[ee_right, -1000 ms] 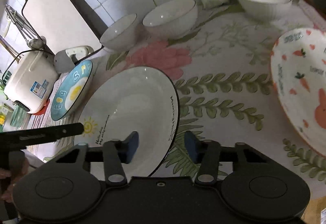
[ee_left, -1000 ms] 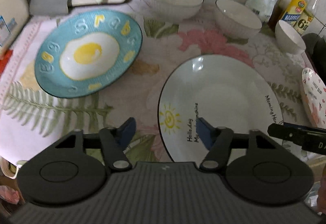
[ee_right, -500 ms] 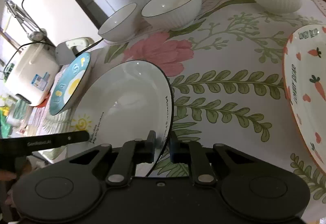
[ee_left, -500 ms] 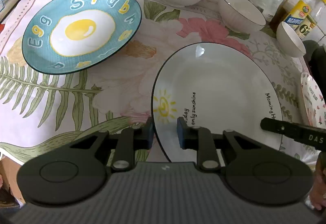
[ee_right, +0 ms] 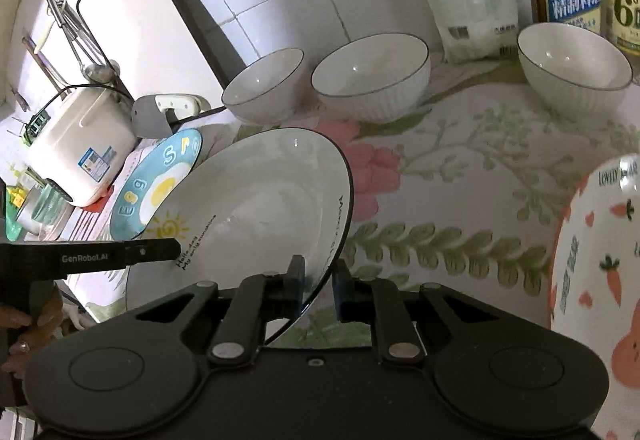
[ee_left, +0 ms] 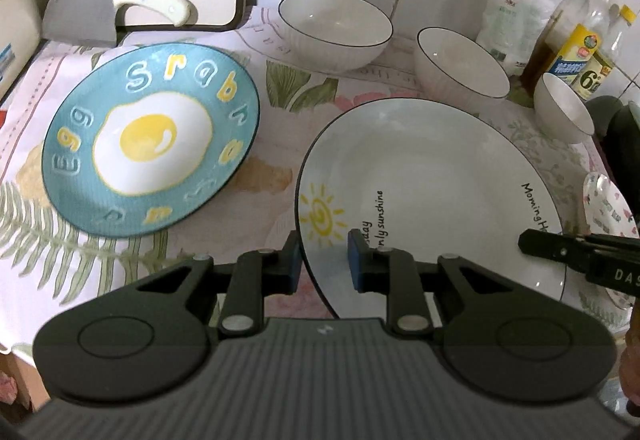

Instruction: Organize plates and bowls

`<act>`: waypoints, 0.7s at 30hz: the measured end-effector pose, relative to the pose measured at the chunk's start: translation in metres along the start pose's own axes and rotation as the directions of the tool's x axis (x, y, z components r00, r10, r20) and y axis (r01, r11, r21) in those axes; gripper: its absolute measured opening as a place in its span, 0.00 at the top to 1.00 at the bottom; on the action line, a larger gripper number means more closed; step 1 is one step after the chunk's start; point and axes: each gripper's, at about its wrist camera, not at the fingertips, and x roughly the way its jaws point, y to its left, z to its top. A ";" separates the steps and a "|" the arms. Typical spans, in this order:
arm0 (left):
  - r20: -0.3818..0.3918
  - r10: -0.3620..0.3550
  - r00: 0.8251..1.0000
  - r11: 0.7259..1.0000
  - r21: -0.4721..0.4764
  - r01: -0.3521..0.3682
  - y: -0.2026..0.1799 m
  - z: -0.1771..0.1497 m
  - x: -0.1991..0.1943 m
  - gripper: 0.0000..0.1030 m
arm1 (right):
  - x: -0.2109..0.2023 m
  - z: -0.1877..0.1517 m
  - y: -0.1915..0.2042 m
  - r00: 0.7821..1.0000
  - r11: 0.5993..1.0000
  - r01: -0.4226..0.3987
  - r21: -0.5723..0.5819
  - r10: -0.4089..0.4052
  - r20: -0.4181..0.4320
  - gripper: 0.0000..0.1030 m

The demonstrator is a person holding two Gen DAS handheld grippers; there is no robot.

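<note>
Both the left gripper (ee_left: 323,260) and right gripper (ee_right: 318,282) clamp the white plate (ee_left: 432,192) – "sunshine", "Morning" readable; the blue plate (ee_left: 150,138) reads "Egg".

The right tool (ee_right: 318,282) clamps the rim of the tilted white sun plate (ee_right: 256,208) above the floral cloth (ee_right: 460,192).

Glossy ceramic white plate (ee_left: 432,176), matt black plastic gripper (ee_left: 324,260), printed cloth (ee_right: 460,208)
</note>
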 end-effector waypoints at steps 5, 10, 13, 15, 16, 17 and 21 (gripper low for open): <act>0.007 0.009 1.000 1.000 -0.004 -0.009 -0.001 0.011 0.018 0.78 | 0.018 0.005 -0.010 1.000 0.999 0.010 0.030 -0.010 0.004 0.81; -0.006 0.017 1.000 1.000 -0.002 -0.017 -0.002 0.013 0.033 0.79 | 0.028 0.010 -0.014 0.999 0.999 0.037 0.013 -0.036 -0.007 0.81; -0.029 0.016 0.999 1.000 -0.014 -0.016 -0.002 0.012 0.037 0.79 | 0.032 0.011 -0.012 0.998 0.998 0.062 -0.017 -0.062 -0.029 0.80; -0.044 0.023 0.999 1.000 0.001 -0.023 -0.005 0.011 0.036 0.77 | 0.036 0.010 -0.009 0.993 0.995 0.095 -0.023 -0.096 -0.064 0.78; -0.049 0.038 0.998 0.999 0.022 -0.037 -0.008 0.012 0.034 0.75 | 0.036 0.011 -0.008 0.992 0.994 0.107 -0.015 -0.108 -0.071 0.77; -0.056 0.053 0.997 0.998 0.047 -0.050 -0.012 0.012 0.032 0.67 | 0.034 0.012 -0.008 0.991 0.994 0.112 0.006 -0.111 -0.080 0.76; -0.049 0.062 0.997 0.993 0.108 -0.057 -0.022 0.013 0.011 0.50 | 0.015 0.011 -0.008 0.994 0.993 0.097 0.072 -0.093 -0.059 0.65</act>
